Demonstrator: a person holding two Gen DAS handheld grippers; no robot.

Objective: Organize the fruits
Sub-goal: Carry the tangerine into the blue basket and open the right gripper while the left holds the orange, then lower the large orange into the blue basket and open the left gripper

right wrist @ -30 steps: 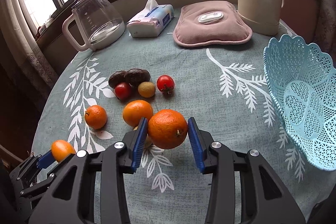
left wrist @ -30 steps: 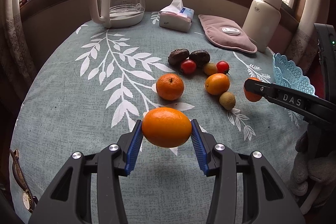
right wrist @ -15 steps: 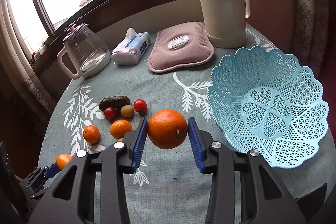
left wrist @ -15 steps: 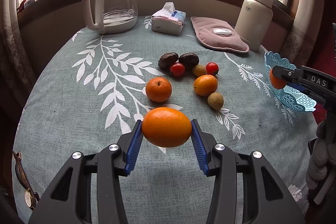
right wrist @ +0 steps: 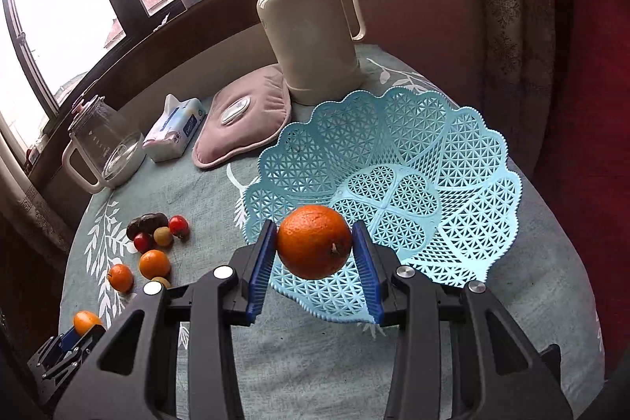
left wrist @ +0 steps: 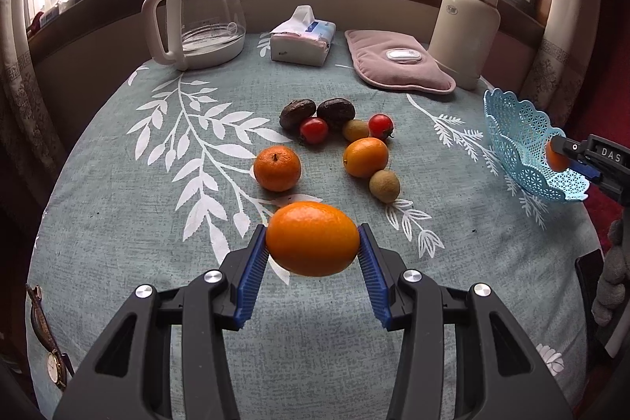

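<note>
While the right gripper (right wrist: 314, 242) hangs over the near-left rim of the blue lattice basket (right wrist: 453, 184), its jaws are narrowed onto a dark orange (right wrist: 314, 241), pads pressing both sides. The basket sits at the table's right edge, its bowl bare. The left gripper (left wrist: 313, 239) clamps a paler orange (left wrist: 313, 238) above the leaf-print tablecloth (left wrist: 118, 223), with bare cloth all round it.

Only the left wrist view shows a wristwatch (left wrist: 47, 341) draped over the near-left table edge and a gloved hand (left wrist: 614, 282) at the far right. Only the right wrist view shows the basket's whole inside and the flask's handle (right wrist: 354, 10).

The loose fruit (left wrist: 334, 144) lies mid-table, well apart from the basket: two oranges, two tomatoes, two dark fruits, two small brownish ones.

"DAS" (left wrist: 611, 155) reads on the right gripper's side; the flask's (left wrist: 464, 26) logo is too small to read.
</note>
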